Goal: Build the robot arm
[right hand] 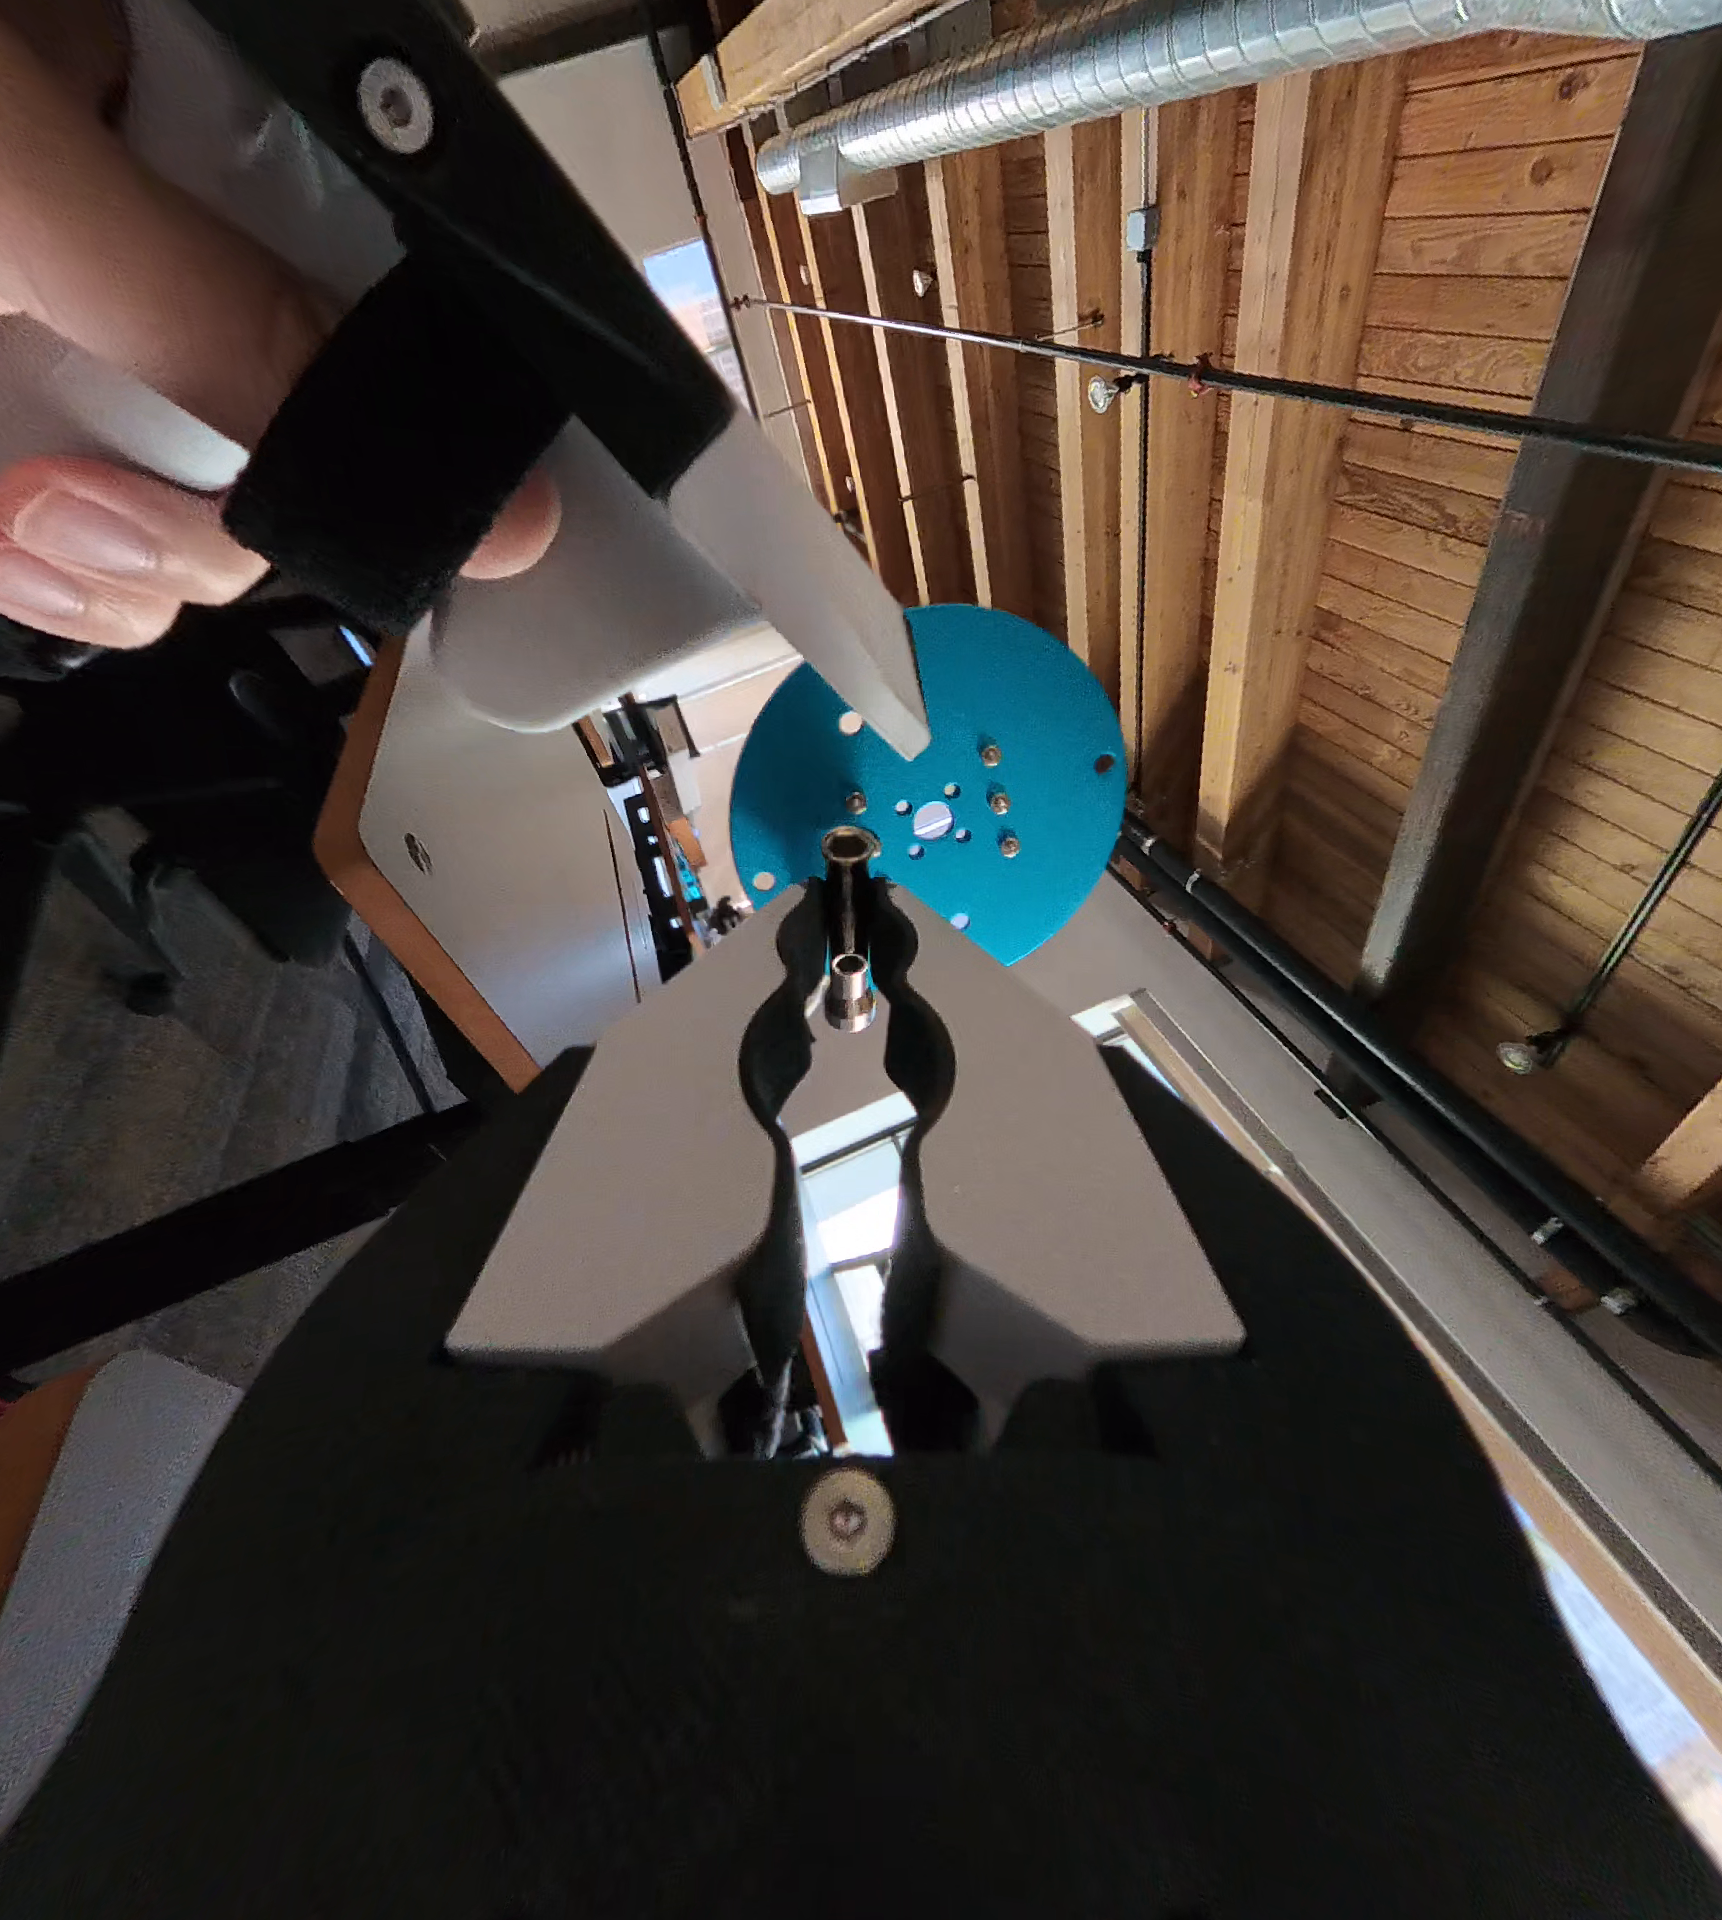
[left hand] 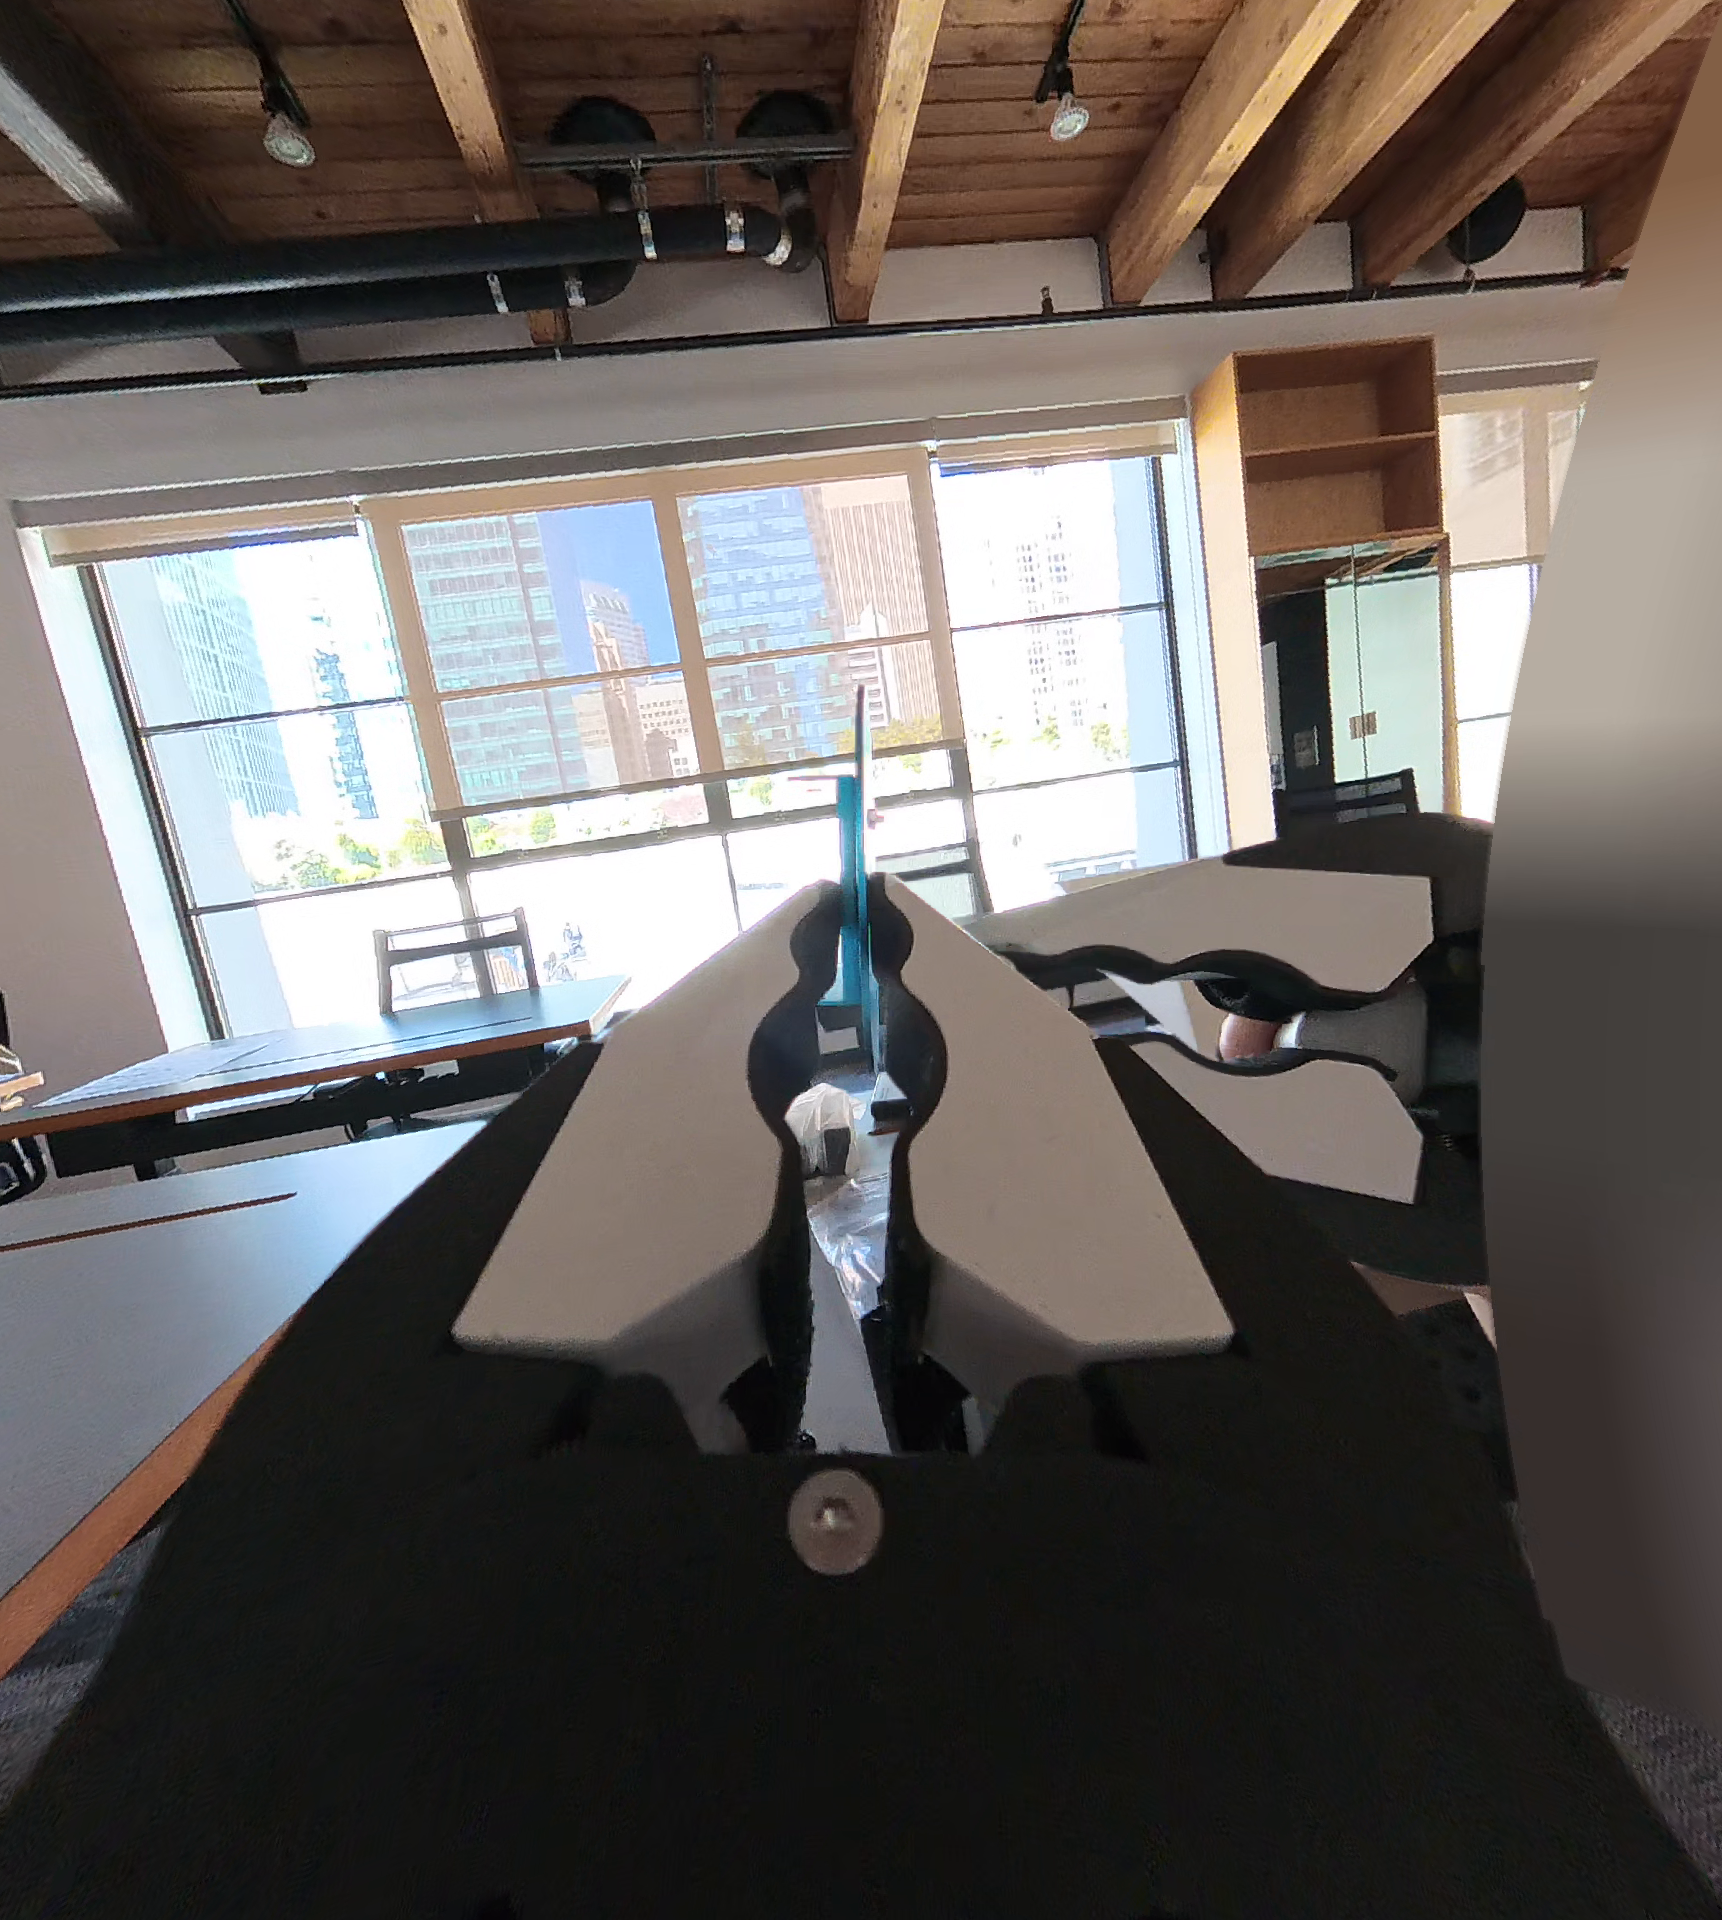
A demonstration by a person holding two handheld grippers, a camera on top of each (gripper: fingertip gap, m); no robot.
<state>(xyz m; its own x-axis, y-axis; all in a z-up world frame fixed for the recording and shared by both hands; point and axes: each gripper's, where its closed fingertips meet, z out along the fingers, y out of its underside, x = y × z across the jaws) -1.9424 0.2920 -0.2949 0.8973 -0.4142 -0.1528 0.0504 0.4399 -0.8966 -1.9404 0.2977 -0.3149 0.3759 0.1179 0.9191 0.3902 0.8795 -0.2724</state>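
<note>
Left tool clamps blue disc edge-on; right tool grips thin metal socket driver (tip at disc).

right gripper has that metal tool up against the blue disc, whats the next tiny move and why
Probably ease the right gripper straight forward a touch. Its jaws are shut on the thin metal tool, whose tip sits at a hole in the blue disc, while the left gripper clamps the disc edge-on.
</note>
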